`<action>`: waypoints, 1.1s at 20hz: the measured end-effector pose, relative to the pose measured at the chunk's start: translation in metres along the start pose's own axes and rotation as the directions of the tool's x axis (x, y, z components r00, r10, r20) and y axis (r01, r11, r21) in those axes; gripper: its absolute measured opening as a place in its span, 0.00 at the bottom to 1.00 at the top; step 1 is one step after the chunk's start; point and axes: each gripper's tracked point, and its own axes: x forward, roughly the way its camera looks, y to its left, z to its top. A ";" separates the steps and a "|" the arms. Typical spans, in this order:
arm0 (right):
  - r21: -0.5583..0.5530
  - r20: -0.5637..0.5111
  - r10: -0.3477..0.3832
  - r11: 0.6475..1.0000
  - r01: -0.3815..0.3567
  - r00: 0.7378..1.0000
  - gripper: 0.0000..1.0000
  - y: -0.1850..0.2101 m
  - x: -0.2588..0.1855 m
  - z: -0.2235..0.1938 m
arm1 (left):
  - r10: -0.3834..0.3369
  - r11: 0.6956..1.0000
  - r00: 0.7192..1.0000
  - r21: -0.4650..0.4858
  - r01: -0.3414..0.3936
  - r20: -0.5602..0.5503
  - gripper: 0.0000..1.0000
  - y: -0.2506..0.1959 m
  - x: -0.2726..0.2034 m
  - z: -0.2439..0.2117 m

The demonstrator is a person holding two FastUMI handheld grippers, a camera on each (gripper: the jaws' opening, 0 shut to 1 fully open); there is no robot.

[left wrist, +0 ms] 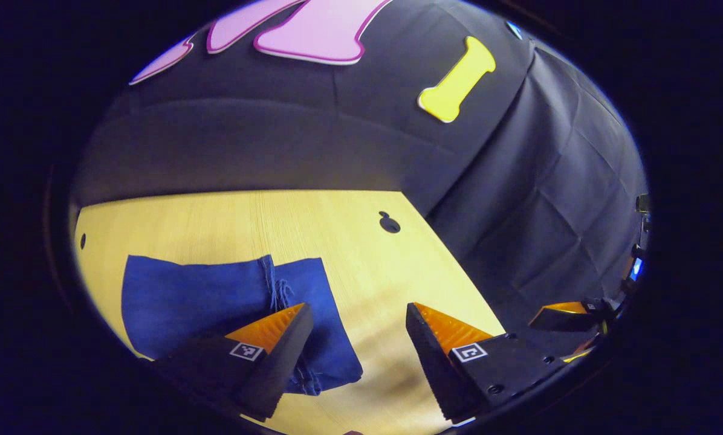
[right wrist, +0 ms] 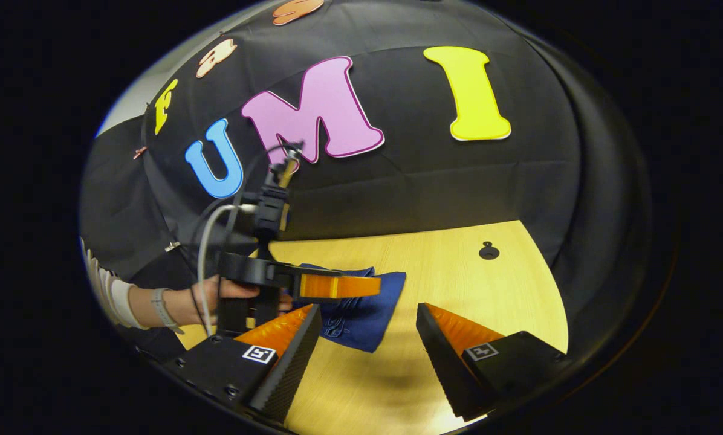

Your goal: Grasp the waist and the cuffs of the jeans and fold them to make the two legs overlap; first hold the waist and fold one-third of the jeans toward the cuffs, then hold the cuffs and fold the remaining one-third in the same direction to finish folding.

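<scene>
The blue jeans (left wrist: pixel 216 299) lie folded into a flat bundle on the wooden table (left wrist: pixel 313 229), left of centre in the left gripper view, with a frayed cuff edge (left wrist: pixel 272 284) on top. My left gripper (left wrist: pixel 358 309) hovers open above the bundle's right edge, and nothing is between its fingers. In the right gripper view the jeans (right wrist: pixel 364 320) sit just beyond my open, empty right gripper (right wrist: pixel 369 309). There the left gripper (right wrist: pixel 361 286) hangs over the jeans, held by a hand (right wrist: pixel 216 296). The right gripper's finger (left wrist: pixel 564 314) shows low on the right in the left gripper view.
A small dark hole (left wrist: pixel 389 223) marks the table (right wrist: pixel 458 284) near its far right corner, and the hole (right wrist: pixel 488 251) also appears in the right gripper view. Black cloth walls close the back and right side. Bare wood lies right of the jeans.
</scene>
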 end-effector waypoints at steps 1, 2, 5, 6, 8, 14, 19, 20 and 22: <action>-0.013 0.012 -0.012 1.000 0.012 1.000 0.97 0.001 -0.005 0.003 | 0.014 1.000 0.999 0.016 -0.015 0.042 0.97 -0.002 -0.020 0.008; -0.028 0.025 -0.026 0.999 0.027 0.999 0.97 0.003 -0.010 0.005 | 0.031 0.999 0.996 0.025 -0.033 0.087 0.97 -0.003 -0.040 0.015; -0.073 0.085 -0.053 0.996 0.059 0.995 0.97 0.019 -0.031 0.020 | 0.108 0.991 0.969 0.051 -0.122 0.220 0.97 -0.006 -0.109 0.023; -0.086 0.108 -0.061 0.994 0.071 0.992 0.97 0.027 -0.040 0.025 | 0.145 0.984 0.955 0.059 -0.166 0.260 0.97 -0.011 -0.134 0.021; -0.121 0.157 -0.071 0.988 0.090 0.985 0.97 0.047 -0.062 0.036 | 0.188 0.974 0.922 0.059 -0.220 0.338 0.97 -0.026 -0.172 0.015; -0.117 0.283 -0.156 0.974 0.195 0.946 0.96 0.101 -0.150 0.061 | 0.303 0.921 0.829 0.078 -0.381 0.470 0.96 -0.035 -0.322 -0.043; -0.161 0.368 -0.156 0.960 0.228 0.917 0.97 0.143 -0.214 0.074 | 0.323 0.928 0.795 -0.007 -0.373 0.514 0.96 -0.053 -0.397 -0.084; -0.174 0.386 -0.152 0.957 0.233 0.910 0.96 0.150 -0.226 0.076 | 0.322 0.930 0.789 -0.018 -0.368 0.524 0.96 -0.056 -0.408 -0.087; -0.196 0.415 -0.160 0.945 0.260 0.895 0.97 0.159 -0.246 0.083 | 0.332 0.924 0.771 -0.024 -0.381 0.543 0.96 -0.055 -0.428 -0.093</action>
